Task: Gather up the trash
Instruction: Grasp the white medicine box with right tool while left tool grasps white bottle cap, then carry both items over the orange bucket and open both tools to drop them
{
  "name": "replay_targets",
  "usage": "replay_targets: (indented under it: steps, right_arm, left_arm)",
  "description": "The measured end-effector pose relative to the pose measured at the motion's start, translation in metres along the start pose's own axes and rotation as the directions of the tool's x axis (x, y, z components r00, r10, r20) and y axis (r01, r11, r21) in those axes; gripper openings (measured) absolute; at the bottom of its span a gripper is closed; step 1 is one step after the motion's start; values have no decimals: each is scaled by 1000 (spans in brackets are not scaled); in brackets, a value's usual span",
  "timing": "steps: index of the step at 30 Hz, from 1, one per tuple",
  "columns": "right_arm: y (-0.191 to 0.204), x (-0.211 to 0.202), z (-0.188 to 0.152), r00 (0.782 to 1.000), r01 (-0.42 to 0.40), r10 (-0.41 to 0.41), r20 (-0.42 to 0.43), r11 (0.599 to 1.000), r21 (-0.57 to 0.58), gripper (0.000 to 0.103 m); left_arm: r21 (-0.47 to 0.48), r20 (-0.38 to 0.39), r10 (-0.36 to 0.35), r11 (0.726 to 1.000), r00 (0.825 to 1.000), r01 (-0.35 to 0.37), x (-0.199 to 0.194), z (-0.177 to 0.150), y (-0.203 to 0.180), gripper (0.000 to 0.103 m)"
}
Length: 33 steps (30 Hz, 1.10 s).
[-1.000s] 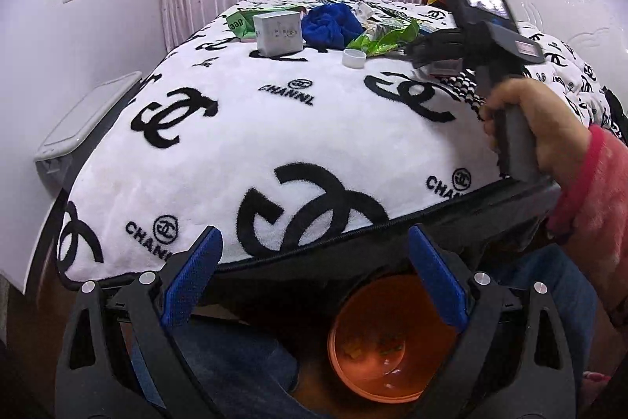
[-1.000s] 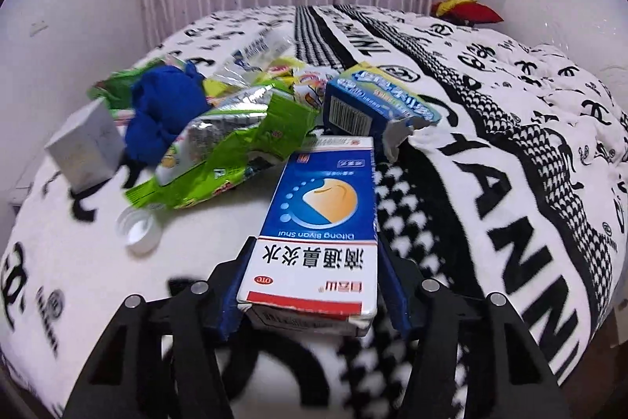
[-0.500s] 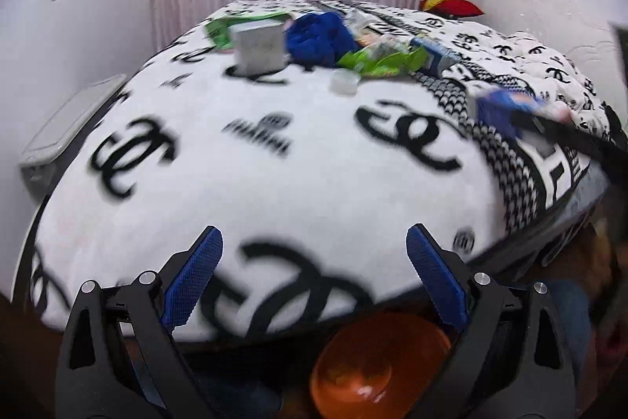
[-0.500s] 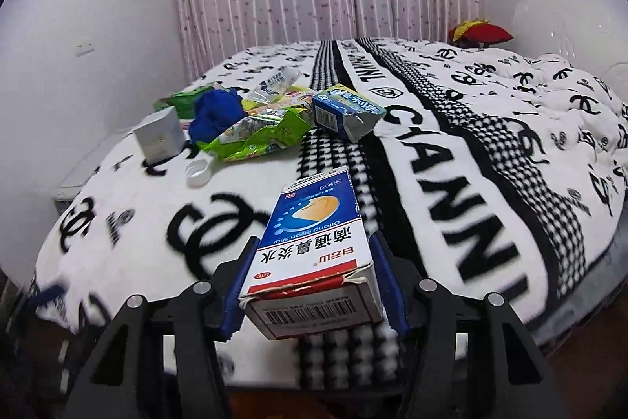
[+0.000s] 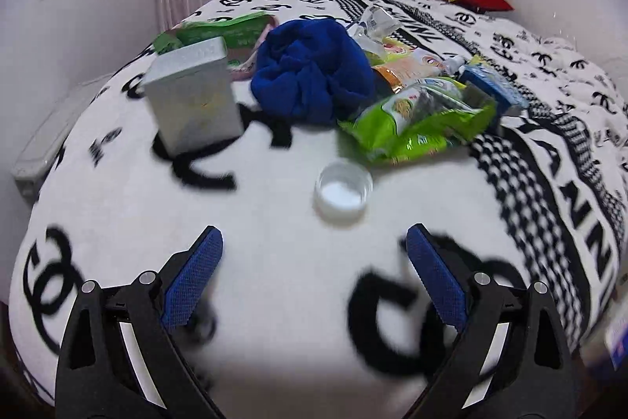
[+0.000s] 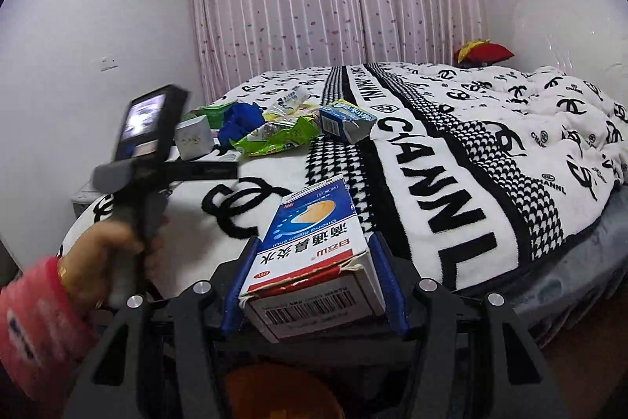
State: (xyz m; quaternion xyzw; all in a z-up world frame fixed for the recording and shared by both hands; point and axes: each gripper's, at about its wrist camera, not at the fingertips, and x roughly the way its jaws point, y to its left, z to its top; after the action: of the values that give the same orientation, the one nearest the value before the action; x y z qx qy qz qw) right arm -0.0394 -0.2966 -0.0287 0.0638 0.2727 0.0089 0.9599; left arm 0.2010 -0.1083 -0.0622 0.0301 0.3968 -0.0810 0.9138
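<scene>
Right claw (image 6: 314,281) clamped on the blue medicine box (image 6: 310,254), now pulled back off the bed (image 6: 490,160) toward the orange bin (image 6: 282,395) at frame bottom. Left claw (image 5: 314,285) open and empty, newly advanced over the white cap (image 5: 343,189), frame centre. Likely drop next, then cap.

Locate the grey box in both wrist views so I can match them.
Left wrist: grey box stands upper left on the blanket, just left of the blue cloth.
Right wrist: grey box sits small at mid left, partly behind the other handle.
Shared landmark: the blue cloth beside it.
</scene>
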Motion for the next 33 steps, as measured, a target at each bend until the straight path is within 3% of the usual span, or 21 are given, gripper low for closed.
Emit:
replay_targets:
  steps: [3, 5, 9, 11, 15, 21, 26, 29, 33]
  right_arm:
    - [-1, 0, -4, 1000, -18, 18, -1, 1000, 8, 55]
    - [-3, 1, -7, 1000, -25, 25, -6, 1000, 14, 55]
    - [-4, 1, -13, 999, -37, 37, -12, 999, 18, 55]
    - [-2, 0, -16, 999, -35, 35, -11, 999, 11, 55]
    - [0, 1, -21, 999, -43, 43, -23, 999, 4, 55]
    - [6, -5, -29, 998, -46, 46, -37, 999, -19, 55]
    - [11, -16, -37, 998, -50, 48, -52, 997, -56, 55]
    - [14, -25, -43, 997, -51, 45, -65, 995, -83, 55]
    - [17, -35, -58, 992, -68, 57, -112, 992, -103, 55]
  left_arm:
    - [31, -5, 47, 998, 999, -47, 13, 8, -6, 90]
    - [53, -6, 57, 997, 998, -57, 18, 11, -11, 68]
    - [54, -3, 46, 998, 999, -46, 21, 14, -10, 50]
    - [57, 7, 36, 998, 999, -36, 18, 13, -10, 31]
    - [69, 34, 28, 997, 999, -30, 8, 8, -10, 31]
    - [110, 41, -62, 992, 997, 57, -28, -16, -12, 31]
    - [173, -16, -166, 971, 986, 167, -75, -68, -10, 31]
    - [238, -52, -189, 951, 981, 196, -101, -110, -9, 31]
    - [248, -122, -215, 939, 969, 240, -120, -155, -2, 31]
